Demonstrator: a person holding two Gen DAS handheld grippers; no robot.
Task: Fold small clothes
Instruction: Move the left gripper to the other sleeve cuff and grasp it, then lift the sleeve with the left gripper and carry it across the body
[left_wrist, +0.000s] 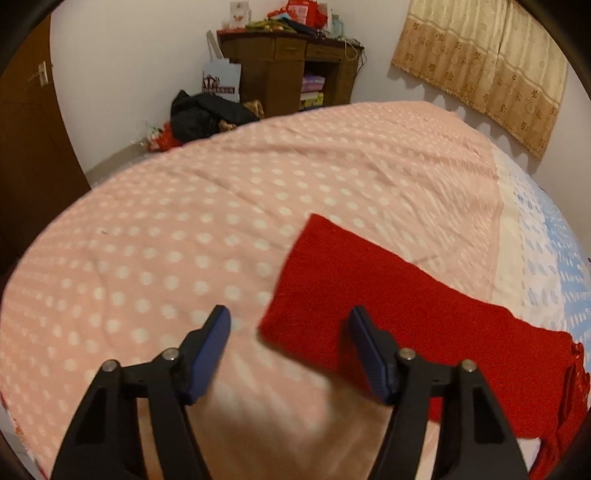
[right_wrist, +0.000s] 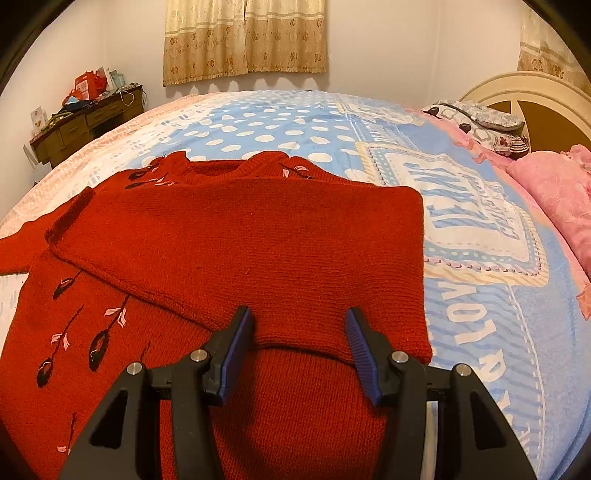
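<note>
A red knitted sweater (right_wrist: 236, 251) with feather embroidery lies flat on the bed. Its right side and sleeve are folded across the body. In the left wrist view its other sleeve (left_wrist: 388, 295) stretches flat over the pink dotted blanket (left_wrist: 166, 240). My left gripper (left_wrist: 290, 317) is open and empty, just above the cuff end of that sleeve. My right gripper (right_wrist: 299, 317) is open and empty, above the lower edge of the folded part.
The bed carries a blue patterned blanket (right_wrist: 480, 295) and pink pillows (right_wrist: 554, 192) by the headboard (right_wrist: 524, 96). A brown desk (left_wrist: 291, 62) with clutter stands by the far wall, with dark clothes (left_wrist: 207, 114) on the floor. Curtains (right_wrist: 243, 37) hang behind the bed.
</note>
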